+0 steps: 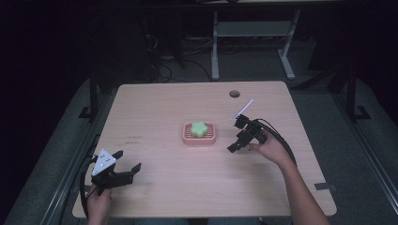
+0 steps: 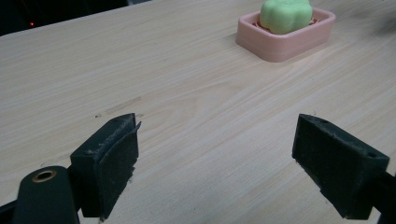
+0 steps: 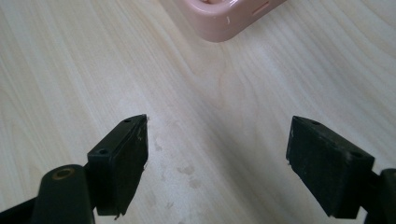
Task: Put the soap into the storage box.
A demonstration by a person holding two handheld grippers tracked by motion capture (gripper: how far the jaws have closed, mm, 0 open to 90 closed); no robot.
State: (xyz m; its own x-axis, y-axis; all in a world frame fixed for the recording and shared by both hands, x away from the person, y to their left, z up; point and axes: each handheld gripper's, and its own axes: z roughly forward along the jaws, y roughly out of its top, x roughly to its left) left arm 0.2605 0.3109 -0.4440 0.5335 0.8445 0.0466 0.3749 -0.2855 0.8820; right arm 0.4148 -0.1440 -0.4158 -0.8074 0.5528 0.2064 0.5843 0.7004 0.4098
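Darkness swallows the room behind the pale wooden surface [image 1: 164,108] in the high view, leaving only desk legs and cables faintly readable. On that surface, near its middle, sits a pink rectangular plastic soap dish [image 1: 199,139] holding a light green flower-shaped soap [image 1: 199,128]. The left gripper view cuts off the soap's top edge, while the right gripper view catches just one rounded corner of the dish [image 3: 224,18], the soap out of frame. The left tongs [image 1: 126,161] hover near the surface's front left corner, spread wide and empty. The right tongs [image 1: 237,136] sit just right of the dish, jaws likewise wide apart, gripping nothing.
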